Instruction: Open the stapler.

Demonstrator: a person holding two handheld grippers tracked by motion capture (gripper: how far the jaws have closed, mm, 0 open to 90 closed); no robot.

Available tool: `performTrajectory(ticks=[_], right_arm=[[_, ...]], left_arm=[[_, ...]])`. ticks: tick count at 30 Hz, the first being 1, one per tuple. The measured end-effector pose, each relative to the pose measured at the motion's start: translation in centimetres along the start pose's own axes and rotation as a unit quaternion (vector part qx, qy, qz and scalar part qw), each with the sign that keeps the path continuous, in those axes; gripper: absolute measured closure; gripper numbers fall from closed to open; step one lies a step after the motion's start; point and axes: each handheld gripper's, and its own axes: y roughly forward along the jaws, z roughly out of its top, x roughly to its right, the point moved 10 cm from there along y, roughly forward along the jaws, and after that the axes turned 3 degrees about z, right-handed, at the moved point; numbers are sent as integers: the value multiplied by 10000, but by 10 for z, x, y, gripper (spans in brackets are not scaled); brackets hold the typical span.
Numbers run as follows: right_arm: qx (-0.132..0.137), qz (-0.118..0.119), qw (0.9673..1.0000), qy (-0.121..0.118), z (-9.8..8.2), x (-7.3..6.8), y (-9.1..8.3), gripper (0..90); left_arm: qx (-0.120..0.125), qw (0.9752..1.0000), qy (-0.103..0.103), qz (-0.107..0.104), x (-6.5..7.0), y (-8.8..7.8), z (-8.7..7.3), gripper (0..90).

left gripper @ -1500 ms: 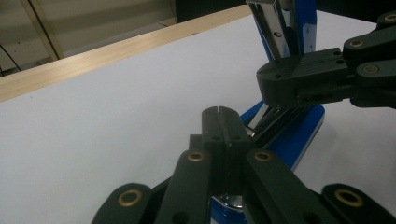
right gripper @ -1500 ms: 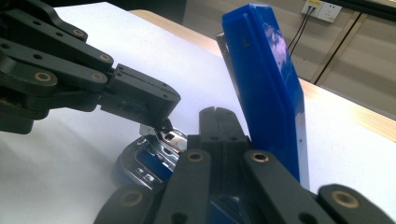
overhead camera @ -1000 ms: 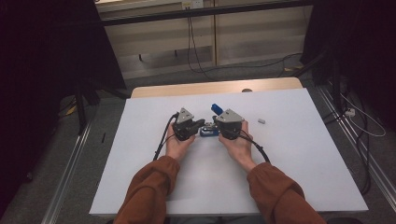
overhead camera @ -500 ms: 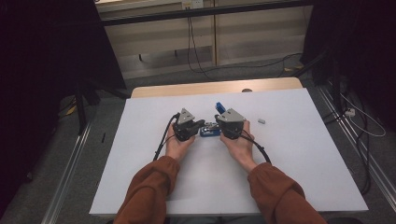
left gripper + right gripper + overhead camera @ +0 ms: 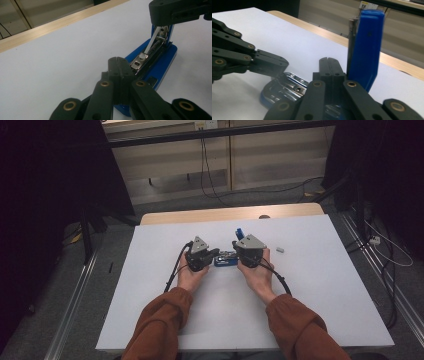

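Lowest in the high view, my left gripper point(image 5: 212, 255) and right gripper point(image 5: 235, 251) have their jaws closed on nothing. Between them at mid-frame lies the blue stapler point(image 5: 226, 260), its long axis running left to right, both about equally near. Its lid point(image 5: 365, 45) stands upright by my right jaws.

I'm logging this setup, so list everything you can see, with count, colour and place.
stapler: one, blue with a metal channel, opened, lid upright, mid-table between the tools
small object: one, grey, on the sheet right of the stapler
sheet: one, white, covering the table
table: one, light wood, far edge showing
cables: several, dark, on the floor beyond
left tool: one, black, shut, tip at the stapler
right tool: one, black, shut, beside the lid
sleeves: two, rust-brown, bottom
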Motion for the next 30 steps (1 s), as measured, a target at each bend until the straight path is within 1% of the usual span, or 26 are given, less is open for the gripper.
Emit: performTrajectory(ticks=[1, 2, 3, 4, 6, 7, 8, 10, 11, 12, 13, 14, 16, 17, 18, 20, 23, 27, 30], right_arm=[[-14, 14, 10000, 7, 0, 0, 0, 900], [-2, -81, 10000, -49, 1, 3, -1, 900], [3, -105, 9999, -22, 1, 4, -2, 900], [-4, -37, 10000, 77, 2, 4, -2, 900], [3, -85, 10000, 26, 2, 7, -3, 900], [2, -52, 10000, 62, 2, 7, -3, 900], [-8, -96, 10000, 17, 2, 8, -4, 900], [6, -87, 10000, 49, 2, 9, -4, 900], [12, -171, 9998, 28, 3, 11, -5, 900], [25, -198, 9998, 64, 3, 13, -6, 900], [41, -122, 9998, 137, 4, 13, -6, 900], [37, -172, 9998, 111, 3, 15, -7, 900], [30, -166, 9998, 113, 3, 17, -9, 900], [33, -204, 9997, 89, 3, 19, -10, 900], [55, -268, 9996, 99, 3, 22, -11, 900], [70, -260, 9993, 251, 3, 27, -13, 900], [72, -305, 9993, 180, 2, 33, -18, 900], [106, -340, 9989, 301, 1, 42, -23, 900], [86, -351, 9989, 292, 0, 47, -26, 900]], left_arm=[[-9, 10000, 23, 1, 0, 0, 0, 900], [-21, 10000, 30, 7, 0, 0, 0, 900], [-21, 10000, 35, 6, 0, 0, 0, 900], [-14, 10000, 26, -3, 0, 0, 0, 900], [-20, 10000, 40, -5, 0, 0, 0, 900], [-32, 10000, 49, -5, 0, 0, 0, 900], [-34, 10000, 60, -2, 0, 0, 0, 900], [-34, 10000, 51, -1, 0, 0, 0, 900], [-35, 10000, 51, 9, 0, 0, 0, 900], [-37, 10000, 52, 13, 0, 0, 0, 900], [-48, 10000, 63, 15, 0, 0, -1, 900], [-32, 10000, 59, -3, 0, 0, 0, 900], [-49, 9999, 95, 1, 1, 0, -1, 900], [-53, 9999, 90, 3, 0, 0, -1, 900], [-51, 10000, 82, 3, 1, 0, -1, 900], [-44, 9999, 107, 4, 1, 0, 0, 900], [-53, 9999, 111, 4, 1, 0, -1, 900], [-65, 9999, 126, 8, 1, 0, -1, 900], [-62, 9999, 114, 6, 1, 0, -1, 900]])
